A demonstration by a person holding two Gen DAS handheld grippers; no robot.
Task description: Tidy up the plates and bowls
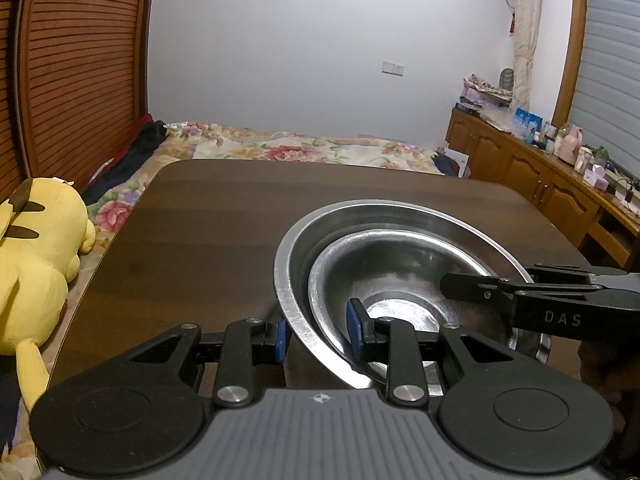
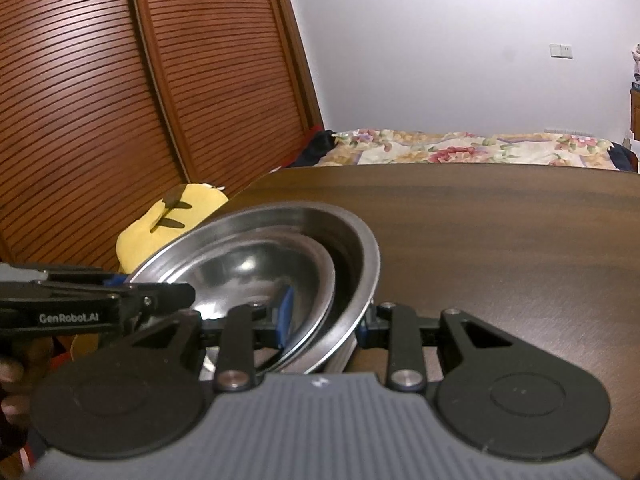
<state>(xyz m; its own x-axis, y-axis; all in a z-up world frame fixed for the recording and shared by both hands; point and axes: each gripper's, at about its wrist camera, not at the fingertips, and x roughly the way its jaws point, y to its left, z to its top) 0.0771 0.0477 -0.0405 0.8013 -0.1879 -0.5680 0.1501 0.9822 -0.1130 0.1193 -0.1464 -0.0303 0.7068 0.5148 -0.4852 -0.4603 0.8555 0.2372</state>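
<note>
Starting at nine o'clock in the left wrist view, we see a yellow plush toy (image 1: 36,256) lying on the floral bedspread (image 1: 280,148) beside the dark wooden table (image 1: 192,232). At our six o'clock, the left gripper (image 1: 316,334) has its fingers parted, one blue pad (image 1: 281,340) outside the wall of the large steel bowl (image 1: 304,328) and the other inside it; the rim sits between them, but we cannot tell whether the pads press on the metal. A smaller steel bowl (image 1: 400,272) is nested inside the large one. Both bowls are tilted, near the table's front right part. At three o'clock, the right gripper (image 1: 446,286) reaches in from the side over the bowls' far rim; its jaws cannot be judged here.

In the right wrist view, the left gripper comes in at nine o'clock. At six o'clock, the right gripper's fingers straddle the rims of both nested bowls, one blue pad (image 2: 285,316) inside and one outside, apart by about the rims' thickness; contact looks close, though we cannot confirm a firm clamp.
</note>
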